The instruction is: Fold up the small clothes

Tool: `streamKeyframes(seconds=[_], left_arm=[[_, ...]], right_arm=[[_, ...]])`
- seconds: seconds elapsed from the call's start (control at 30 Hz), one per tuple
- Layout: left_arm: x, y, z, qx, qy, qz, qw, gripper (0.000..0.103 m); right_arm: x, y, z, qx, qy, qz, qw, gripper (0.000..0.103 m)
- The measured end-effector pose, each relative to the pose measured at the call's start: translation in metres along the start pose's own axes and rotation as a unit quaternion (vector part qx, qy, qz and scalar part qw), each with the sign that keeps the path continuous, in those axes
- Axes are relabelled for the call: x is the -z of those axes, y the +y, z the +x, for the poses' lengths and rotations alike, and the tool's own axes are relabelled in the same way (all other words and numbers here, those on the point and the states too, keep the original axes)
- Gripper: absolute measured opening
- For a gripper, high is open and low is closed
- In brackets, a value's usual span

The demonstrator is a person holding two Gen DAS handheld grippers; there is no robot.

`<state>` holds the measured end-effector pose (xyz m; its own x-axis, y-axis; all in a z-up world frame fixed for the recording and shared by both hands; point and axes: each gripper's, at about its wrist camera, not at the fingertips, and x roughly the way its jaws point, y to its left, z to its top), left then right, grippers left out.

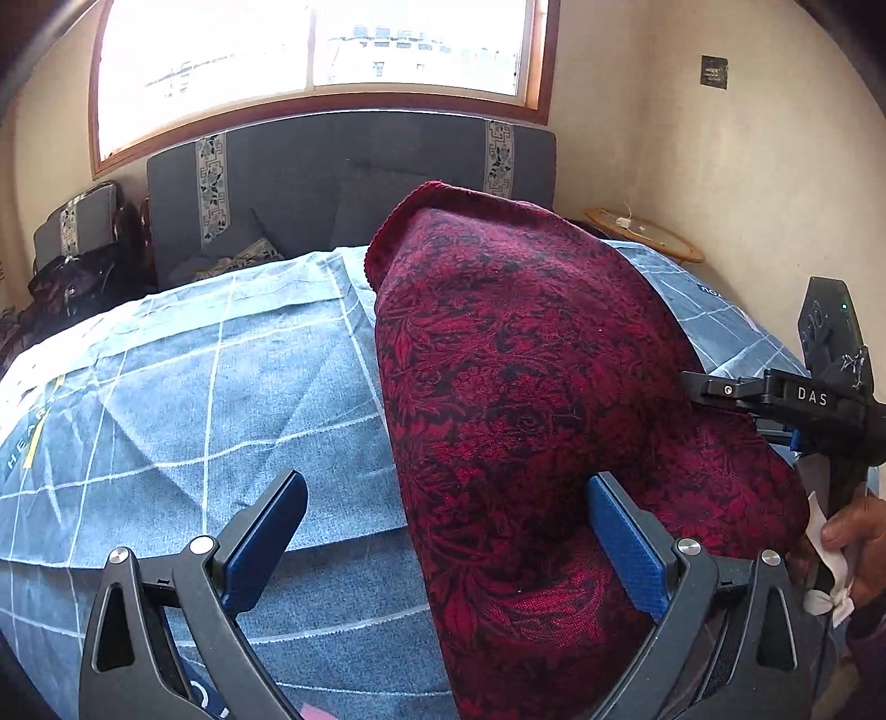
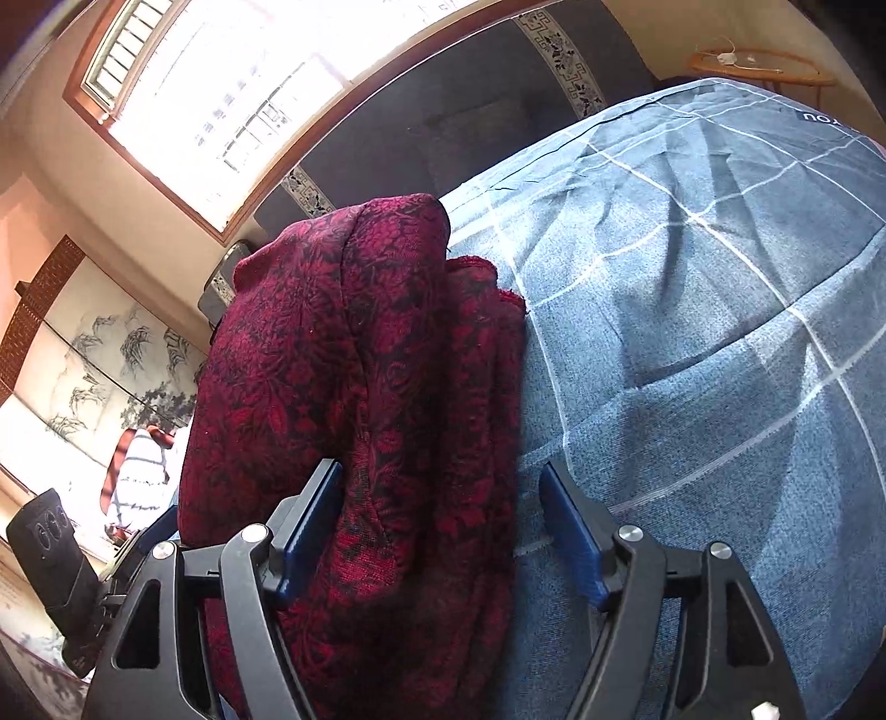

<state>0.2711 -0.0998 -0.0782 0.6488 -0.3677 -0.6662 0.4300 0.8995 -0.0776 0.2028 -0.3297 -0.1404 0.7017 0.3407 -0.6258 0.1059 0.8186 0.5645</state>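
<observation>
A dark red floral knitted cloth [image 1: 531, 399] lies folded in a long thick band on a blue checked sheet [image 1: 210, 387]. My left gripper [image 1: 454, 531] stands open wide over the band's near end. Its right finger [image 1: 626, 543] rests against the fabric and its left finger [image 1: 277, 526] is over bare sheet. In the right wrist view the same cloth [image 2: 354, 387] is bunched in layers. My right gripper [image 2: 443, 526] is open around it, the left pad at the fabric and the right pad clear of it. The right gripper's finger [image 1: 720, 389] reaches the band's right edge, held by a hand [image 1: 853, 531].
The sheet [image 2: 692, 360] covers a raised surface with room on both sides of the cloth. Behind it stand a grey sofa back [image 1: 354, 166] and a window [image 1: 310, 50]. A wooden glass-topped side table [image 1: 642, 232] is at the far right, a dark bag [image 1: 77, 277] at the far left.
</observation>
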Motion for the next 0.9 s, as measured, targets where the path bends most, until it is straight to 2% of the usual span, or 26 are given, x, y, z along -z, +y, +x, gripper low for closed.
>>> streamKeyframes(seconds=[0.37, 0.6, 0.73, 0.77, 0.8, 0.83, 0.9], left_arm=[[-0.005, 0.001, 0.011, -0.002, 0.003, 0.013, 0.9999, 0.103], [-0.008, 0.018, 0.018, 0.061, 0.013, -0.030, 0.9976, 0.103], [-0.008, 0.020, 0.022, 0.071, 0.017, -0.035, 0.9967, 0.103], [-0.008, 0.020, 0.022, 0.071, 0.016, -0.034, 0.9967, 0.103], [-0.008, 0.019, 0.021, 0.071, 0.016, -0.033, 0.9968, 0.103], [-0.009, 0.019, 0.020, 0.069, 0.015, -0.033, 0.9970, 0.103], [-0.012, 0.019, 0.016, 0.062, 0.005, -0.031, 0.9976, 0.103]], right_arm=[[0.005, -0.009, -0.013, -0.037, -0.031, 0.002, 0.999, 0.071], [-0.020, -0.001, -0.015, -0.037, -0.048, 0.009, 0.998, 0.071], [-0.045, 0.026, -0.011, -0.012, -0.059, -0.033, 0.998, 0.071], [-0.050, 0.036, -0.009, 0.002, -0.065, -0.054, 0.996, 0.069], [-0.055, 0.045, -0.005, 0.019, -0.066, -0.077, 0.995, 0.055], [-0.059, 0.052, 0.002, 0.036, -0.057, -0.094, 0.993, 0.035], [-0.066, 0.059, 0.016, 0.052, -0.037, -0.109, 0.992, 0.030]])
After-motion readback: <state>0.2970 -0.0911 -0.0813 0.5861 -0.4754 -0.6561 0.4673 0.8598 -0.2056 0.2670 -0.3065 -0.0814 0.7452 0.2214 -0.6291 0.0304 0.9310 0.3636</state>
